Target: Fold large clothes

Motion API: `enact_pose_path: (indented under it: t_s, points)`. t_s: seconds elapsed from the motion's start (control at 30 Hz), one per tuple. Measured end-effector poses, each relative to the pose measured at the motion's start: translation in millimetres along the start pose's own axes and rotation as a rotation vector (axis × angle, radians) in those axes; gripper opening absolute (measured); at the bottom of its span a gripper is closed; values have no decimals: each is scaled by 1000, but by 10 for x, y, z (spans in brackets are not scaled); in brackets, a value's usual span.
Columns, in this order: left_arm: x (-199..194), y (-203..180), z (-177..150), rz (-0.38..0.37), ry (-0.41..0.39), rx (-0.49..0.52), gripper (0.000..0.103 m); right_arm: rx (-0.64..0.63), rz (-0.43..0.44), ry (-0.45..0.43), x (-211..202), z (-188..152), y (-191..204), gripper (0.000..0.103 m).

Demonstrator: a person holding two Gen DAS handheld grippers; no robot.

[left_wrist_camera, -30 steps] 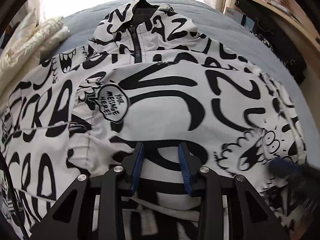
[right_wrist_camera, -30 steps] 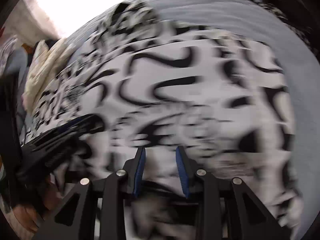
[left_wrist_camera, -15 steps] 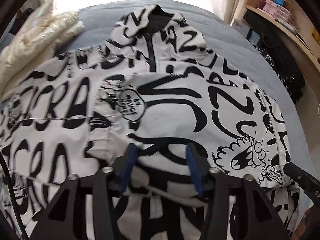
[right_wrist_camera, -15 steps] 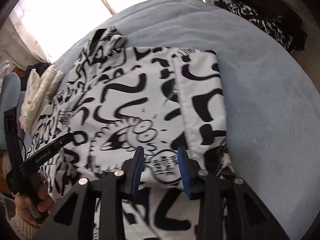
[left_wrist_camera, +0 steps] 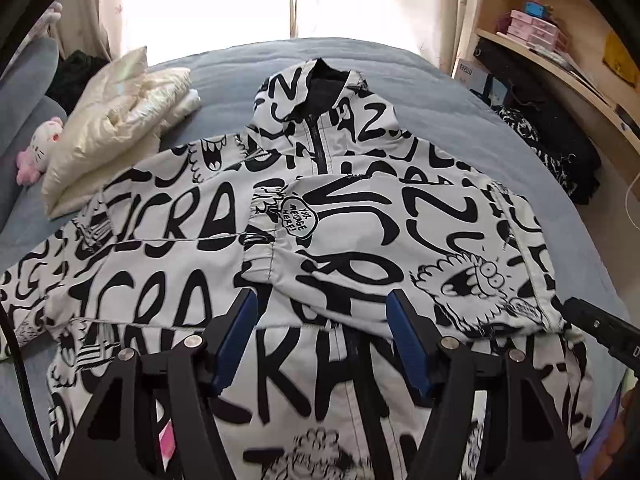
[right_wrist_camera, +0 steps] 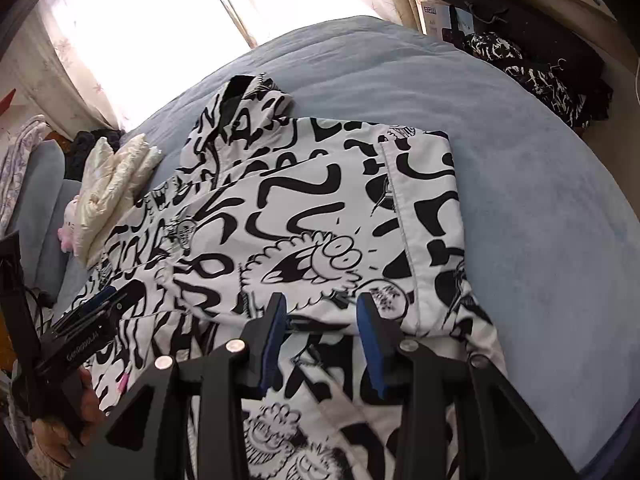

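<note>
Left wrist view shows our left gripper [left_wrist_camera: 320,336] above the printed jacket [left_wrist_camera: 208,264], which lies face up on the blue-grey bed [left_wrist_camera: 420,92] with its hood [left_wrist_camera: 320,108] toward the window. The jaws are opening and no cloth lies between the blue pads [left_wrist_camera: 236,336]; they hang clear of the fabric.

In the right wrist view our right gripper [right_wrist_camera: 322,340] is also above the jacket [right_wrist_camera: 304,208], near its lower middle. Its jaws are opening more slowly, stand apart, and grip nothing. The left gripper [right_wrist_camera: 92,320] appears at the left edge of that view, held in a hand [right_wrist_camera: 60,432].

State of the fold, as we judge it:
- The right sleeve [left_wrist_camera: 360,232] lies across the chest, its cuff [left_wrist_camera: 260,248] just left of the zip line.
- The left sleeve [left_wrist_camera: 60,264] is spread outward toward the cream padded garment [left_wrist_camera: 116,128] and the pink plush toy [left_wrist_camera: 38,148].

The relation that governs the coming move: the unfolded sleeve runs sideways, across the jacket's collar-to-hem axis, and lies to the left of both tools. Our left gripper is the nearer one. We expect it must travel outward along that sleeve to reach the cuff end, which sits at the view's left margin.

Caution: the fabric looks slick, so the laid sleeve may slide if the body is dragged.
</note>
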State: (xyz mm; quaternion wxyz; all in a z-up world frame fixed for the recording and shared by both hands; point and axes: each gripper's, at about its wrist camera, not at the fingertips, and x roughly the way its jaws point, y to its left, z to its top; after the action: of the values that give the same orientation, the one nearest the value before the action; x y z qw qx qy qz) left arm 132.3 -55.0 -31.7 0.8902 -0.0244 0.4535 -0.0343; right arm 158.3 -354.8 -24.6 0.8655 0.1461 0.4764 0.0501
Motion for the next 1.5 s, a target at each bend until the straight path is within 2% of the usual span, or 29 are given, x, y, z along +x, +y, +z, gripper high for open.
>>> enact_pose_path:
  t_s: [0.1,0.4,0.67,0.9,1.13,1.33,1.5]
  points:
    - [-187,18,-84,16,-16,12,67,-3,6,-12,-101,-81,32,46]
    - [-710,302,-404,48,-40,-3,70,-18,35,-29,-328,-386,241,46]
    - [-1027,896,-660,70,-39,-86,70,-94,81,-42,-429,-585,700,46]
    - [-1218,1536,-805,97,-57,-182,71,-206,111,-63,-433,-667,1341,46]
    - [-1210,2111,-865,113,-61,-258,71,-310,143,-86,-310,-698,1996,46]
    - [-1065,2640,-921,118,-46,-338,71,-383,151,-85,-16,-734,2545,46]
    - [-909,3103,-1009,105,-22,-417,71,-423,166,-49,312,-744,2960,46]
